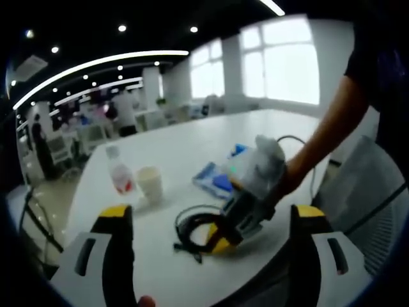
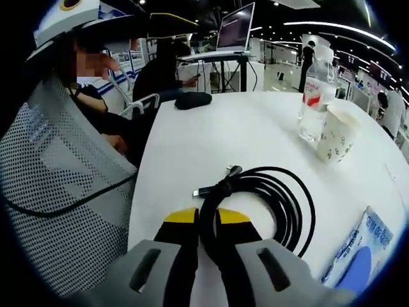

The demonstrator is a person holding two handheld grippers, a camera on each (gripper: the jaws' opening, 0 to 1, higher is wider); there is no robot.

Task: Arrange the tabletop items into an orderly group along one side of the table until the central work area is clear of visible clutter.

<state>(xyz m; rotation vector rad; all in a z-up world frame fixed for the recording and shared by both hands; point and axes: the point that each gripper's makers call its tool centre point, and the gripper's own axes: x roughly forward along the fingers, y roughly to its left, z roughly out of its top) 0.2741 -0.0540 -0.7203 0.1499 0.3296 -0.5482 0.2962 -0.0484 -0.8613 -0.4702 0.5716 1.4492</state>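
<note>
The right gripper (image 2: 206,220) has its jaws pinching the coiled black cable (image 2: 268,198) at the near edge of the white desk (image 2: 211,134). The left gripper (image 1: 211,220) hangs above the desk, jaws spread wide with nothing between them. Beyond the cable stand a paper cup (image 2: 335,135) and, just behind it, a water bottle (image 2: 315,93). To the cable's right lies a blue packet (image 2: 359,256). A mesh chair (image 2: 61,198) stands left of the cable, off the desk.
</note>
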